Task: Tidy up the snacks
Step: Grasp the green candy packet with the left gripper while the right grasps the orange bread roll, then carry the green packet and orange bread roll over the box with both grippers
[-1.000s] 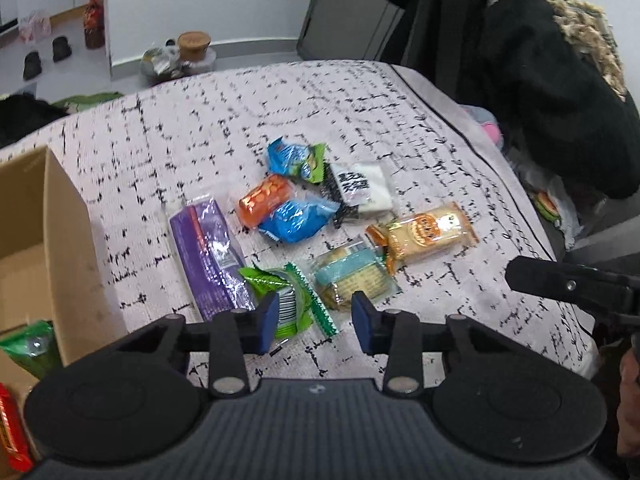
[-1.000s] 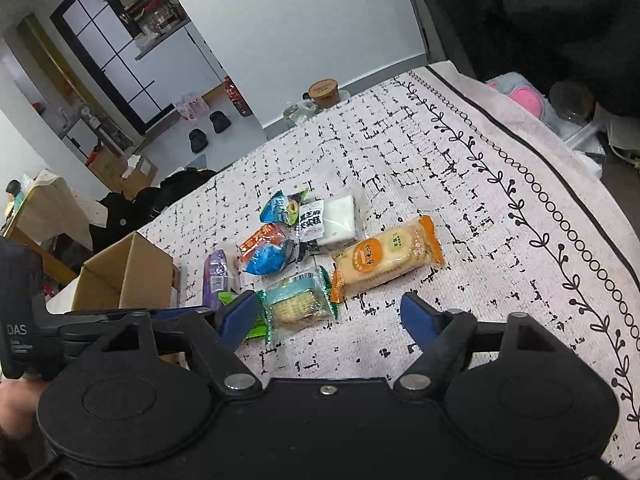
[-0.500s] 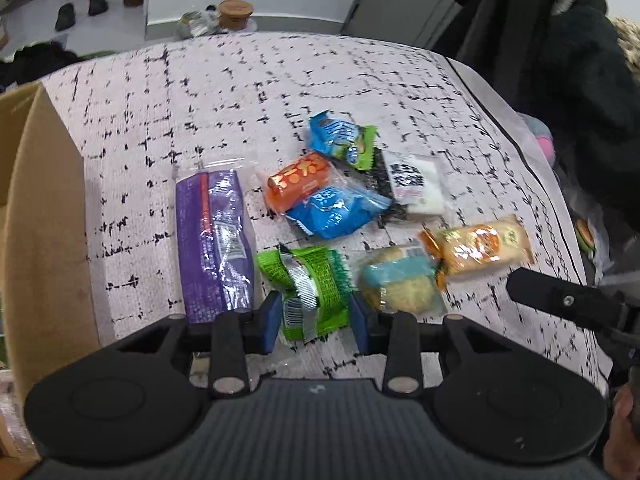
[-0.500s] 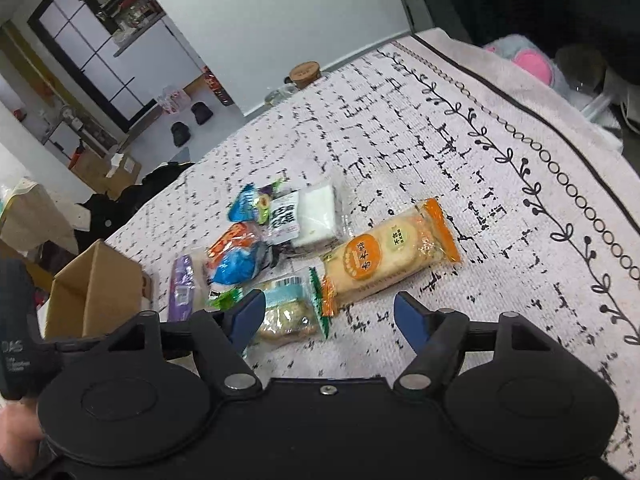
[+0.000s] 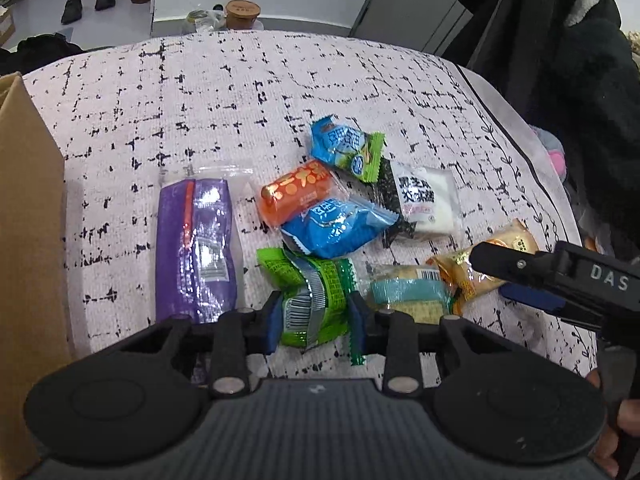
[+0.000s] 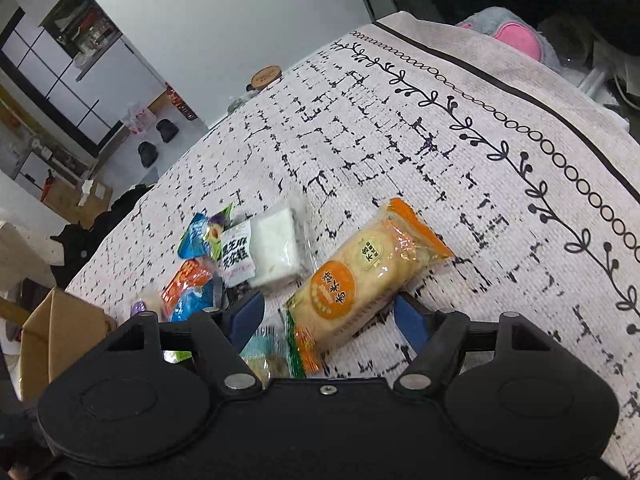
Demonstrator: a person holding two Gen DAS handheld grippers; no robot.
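Several snack packets lie on a patterned cloth. My left gripper is open, its fingers on either side of a green packet. My right gripper is open, its fingers astride the near end of an orange rice-cracker pack, which also shows in the left wrist view. Nearby lie a purple packet, an orange packet, a blue packet, a blue-green packet, a white-black packet and a teal-banded cracker pack.
An open cardboard box stands at the left, also in the right wrist view. Dark coats hang at the right. The cloth's bordered edge runs along the right. A jar stands beyond the far edge.
Both grippers have moved forward and down toward the snacks. The left gripper's fingers now flank the green packet; the right gripper's fingers now flank the rice-cracker pack.
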